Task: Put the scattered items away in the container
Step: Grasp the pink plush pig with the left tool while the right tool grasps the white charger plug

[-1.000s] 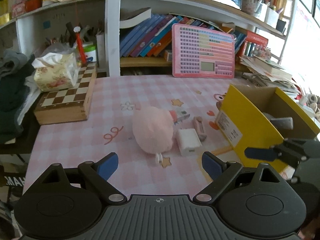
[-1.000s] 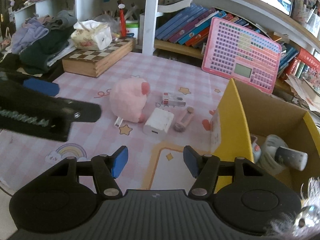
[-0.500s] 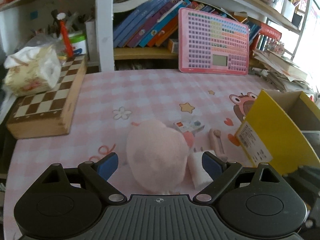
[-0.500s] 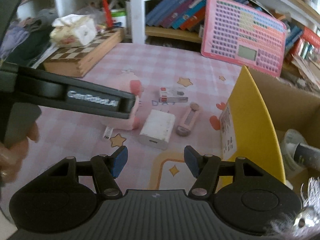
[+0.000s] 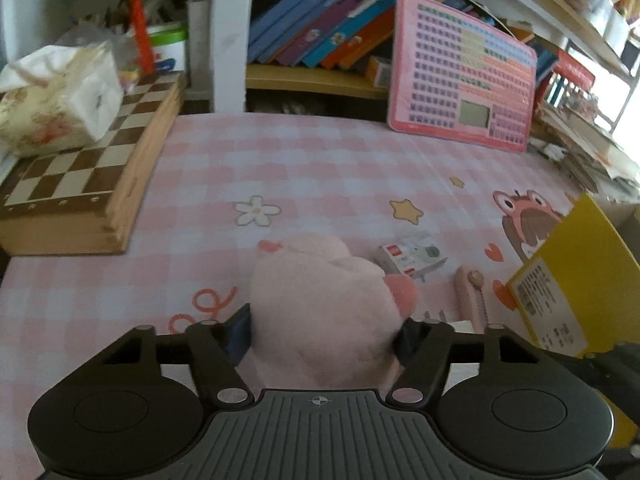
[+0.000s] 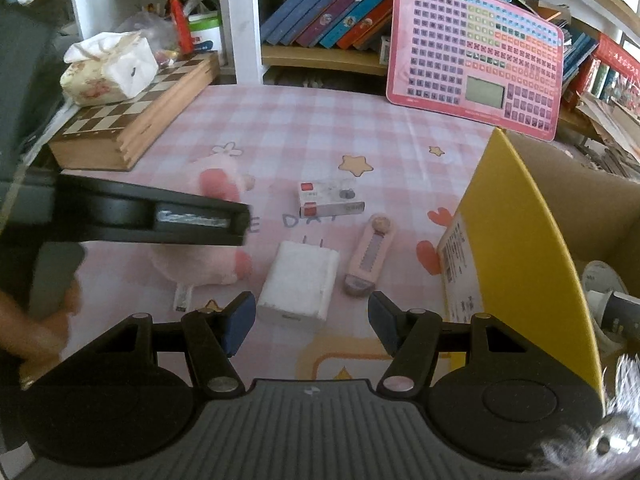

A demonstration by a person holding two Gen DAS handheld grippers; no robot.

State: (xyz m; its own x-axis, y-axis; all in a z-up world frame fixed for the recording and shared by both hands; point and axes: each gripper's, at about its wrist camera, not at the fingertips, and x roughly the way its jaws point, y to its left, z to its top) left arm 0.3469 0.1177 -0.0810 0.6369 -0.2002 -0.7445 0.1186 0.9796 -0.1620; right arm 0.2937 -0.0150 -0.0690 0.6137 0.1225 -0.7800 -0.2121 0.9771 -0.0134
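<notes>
Pink-and-white checked tablecloth (image 6: 328,120) covers the work surface, with bookshelves behind it.

Nearest in the left wrist view, the left gripper (image 5: 324,332) now straddles the round pink plush toy (image 5: 324,312). A second ago its jaws stood wide and short of the toy; now they are closing, and the toy fills the gap, bulging against both blue pads. The grip appears to be seating, so pad contact counts as made but not yet proven firm. The plush is soft and will compress, so a deep bite is advisable before lifting.

In the right wrist view, the right gripper (image 6: 310,320) has come closer to the small items and hovers just short of the white plug-in charger block (image 6: 300,284). Its jaws are parted, roughly the charger's width, with nothing between the pads.

Just right of the charger lies the small pink utility cutter (image 6: 370,260); beyond both lies the white-and-red rectangular packet (image 6: 330,200). All three remain on the cloth.

On the right stands the yellow-walled cardboard box (image 6: 508,232), the container, already holding a few items at its bottom.

Farther off to the left sit the wooden chessboard case (image 5: 80,184) and the floral tissue pack (image 5: 60,100) on top of it; the pink electronic learning tablet (image 5: 464,72) leans against the shelf.

Judgement: the plush pick-up is in progress; four loose items remain outside the box.
</notes>
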